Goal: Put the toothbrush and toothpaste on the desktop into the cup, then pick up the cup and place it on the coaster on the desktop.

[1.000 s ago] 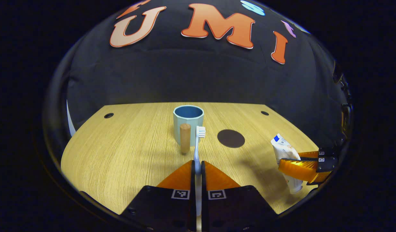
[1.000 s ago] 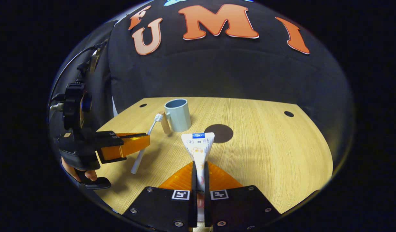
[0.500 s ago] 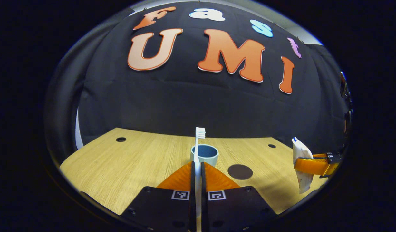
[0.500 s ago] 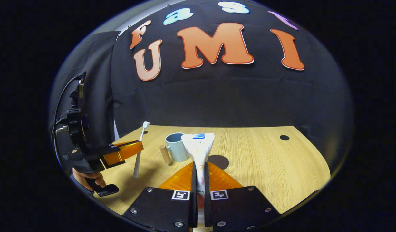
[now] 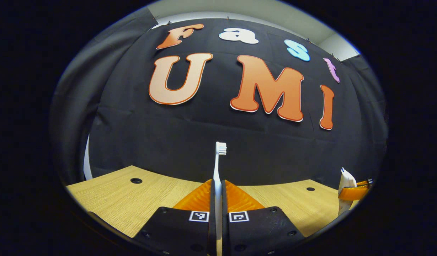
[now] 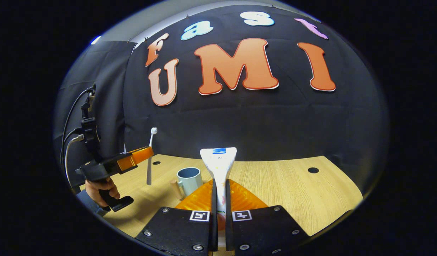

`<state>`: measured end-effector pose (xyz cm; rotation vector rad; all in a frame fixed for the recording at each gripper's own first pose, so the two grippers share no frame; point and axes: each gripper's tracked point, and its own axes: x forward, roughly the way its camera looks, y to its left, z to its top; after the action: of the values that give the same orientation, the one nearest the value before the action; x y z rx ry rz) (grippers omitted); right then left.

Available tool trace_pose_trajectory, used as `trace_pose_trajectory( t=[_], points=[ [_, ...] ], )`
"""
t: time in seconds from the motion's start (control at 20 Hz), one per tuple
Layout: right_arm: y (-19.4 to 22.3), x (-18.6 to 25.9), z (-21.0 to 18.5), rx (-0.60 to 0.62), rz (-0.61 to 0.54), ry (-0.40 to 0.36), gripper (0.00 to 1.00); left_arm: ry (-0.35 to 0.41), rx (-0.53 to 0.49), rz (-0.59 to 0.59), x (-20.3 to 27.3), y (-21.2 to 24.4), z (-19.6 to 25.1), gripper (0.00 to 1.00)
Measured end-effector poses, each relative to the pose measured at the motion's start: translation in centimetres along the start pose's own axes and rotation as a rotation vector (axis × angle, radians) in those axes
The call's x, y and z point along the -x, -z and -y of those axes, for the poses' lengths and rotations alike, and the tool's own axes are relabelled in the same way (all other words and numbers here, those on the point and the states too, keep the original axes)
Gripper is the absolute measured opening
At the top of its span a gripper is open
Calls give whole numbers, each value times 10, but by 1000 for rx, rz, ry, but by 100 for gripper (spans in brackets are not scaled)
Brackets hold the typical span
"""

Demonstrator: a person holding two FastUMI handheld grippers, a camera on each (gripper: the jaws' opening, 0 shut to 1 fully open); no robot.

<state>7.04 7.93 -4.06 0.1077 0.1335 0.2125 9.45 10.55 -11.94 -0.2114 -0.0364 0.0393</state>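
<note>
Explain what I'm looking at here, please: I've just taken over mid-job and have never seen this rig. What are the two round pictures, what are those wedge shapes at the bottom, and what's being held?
There is no robot arm. A person holds one hand-held two-finger tool in each hand, and each tool carries a fisheye camera looking forward along its own fingers; those are the wedges at the bottom.

In the left gripper view, the left tool is shut on a toothbrush, which stands upright with its bristles on top. Far right you see the other tool with the toothpaste.

In the right gripper view, the right tool is shut on the toothpaste tube. At left is the left tool again, with the hand gripping its handle.

On the wooden desktop stands the cup, open side up, with a wooden handle. Both items are held above the desktop.
</note>
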Motion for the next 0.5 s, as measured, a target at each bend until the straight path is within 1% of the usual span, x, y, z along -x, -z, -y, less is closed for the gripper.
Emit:
trace_pose_trajectory(
  t=[0.1,0.25,0.5],
  points=[
    [-1,-6,4,-4,3,-1,9,21,12,6,-14,-8,4,6],
    [5,-12,15,-7,-6,18,9,54,-4,17,-31,-18,19,6],
    [9,-17,19,-5,-15,25,9,104,-12,4,-49,-16,40,6]
  ],
)
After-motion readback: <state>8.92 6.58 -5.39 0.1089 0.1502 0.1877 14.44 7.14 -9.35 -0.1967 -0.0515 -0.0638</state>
